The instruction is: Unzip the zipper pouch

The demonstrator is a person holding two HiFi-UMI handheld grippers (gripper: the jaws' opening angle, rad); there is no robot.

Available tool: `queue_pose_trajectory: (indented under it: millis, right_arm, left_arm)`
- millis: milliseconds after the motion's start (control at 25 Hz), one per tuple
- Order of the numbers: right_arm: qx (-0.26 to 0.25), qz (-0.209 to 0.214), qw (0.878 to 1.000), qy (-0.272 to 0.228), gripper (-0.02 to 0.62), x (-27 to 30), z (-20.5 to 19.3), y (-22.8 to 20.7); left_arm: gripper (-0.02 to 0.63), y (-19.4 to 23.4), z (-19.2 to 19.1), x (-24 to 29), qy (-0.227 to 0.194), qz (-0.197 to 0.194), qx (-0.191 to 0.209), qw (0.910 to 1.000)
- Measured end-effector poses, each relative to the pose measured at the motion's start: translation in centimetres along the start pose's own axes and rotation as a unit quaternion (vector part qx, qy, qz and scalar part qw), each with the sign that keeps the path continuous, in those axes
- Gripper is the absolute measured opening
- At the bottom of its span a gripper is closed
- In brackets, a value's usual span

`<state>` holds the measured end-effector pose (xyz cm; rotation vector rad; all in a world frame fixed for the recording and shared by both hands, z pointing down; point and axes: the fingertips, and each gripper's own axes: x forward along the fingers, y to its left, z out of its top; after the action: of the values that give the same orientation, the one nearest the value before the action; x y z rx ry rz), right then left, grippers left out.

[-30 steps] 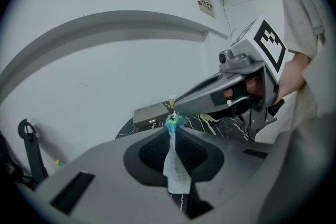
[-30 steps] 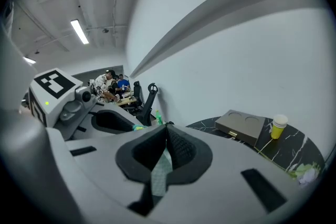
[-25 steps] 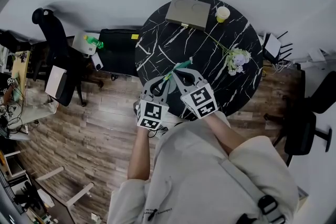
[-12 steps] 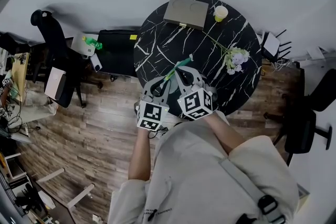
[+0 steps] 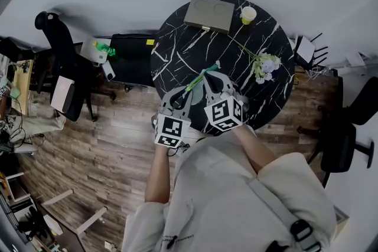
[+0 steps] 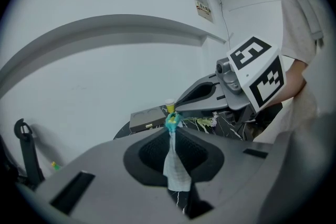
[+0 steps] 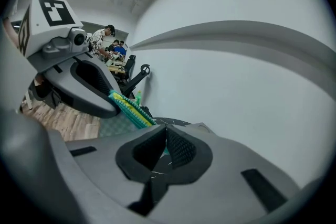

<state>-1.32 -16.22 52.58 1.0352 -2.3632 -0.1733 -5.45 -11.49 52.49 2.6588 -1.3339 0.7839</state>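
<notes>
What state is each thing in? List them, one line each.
Left gripper: shut on pouch fabric.
Right gripper: shut on the zip's end.
Pouch: held up between both grippers.
Zip: stretched straight; how far open, cannot tell.
Cup: upright.
Box: closed, lying flat.
Flowers: lying on the table.

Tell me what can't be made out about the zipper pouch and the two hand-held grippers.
- Head view: how far the zipper pouch is unzipped; it is too small, held between the left hand-held gripper and the right hand-held gripper.
- Right gripper view: which part of the pouch its shut jaws pinch; only a teal sliver shows.
- Left gripper view: the pouch's lower part, hidden behind that hand-held gripper's clamped jaws.
</notes>
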Motion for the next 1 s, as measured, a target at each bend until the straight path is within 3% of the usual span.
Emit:
queue_pose_trajectory:
  millis: [440,1000]
  right_arm:
    - [-0.004,-0.021,1.0,0.013,0.012,-0.1,-0.9,-1.3]
    - [0.056,-0.063,0.996,0.036,0.014,-0.5,-4.3,-4.9]
  left_arm:
    - [0.046,0.2,0.3,-0.1,-0.007,-0.001,0.003,1.0]
    - [0.048,0.7,0.8,-0.8,-0.018,0.003,0.0,0.9998]
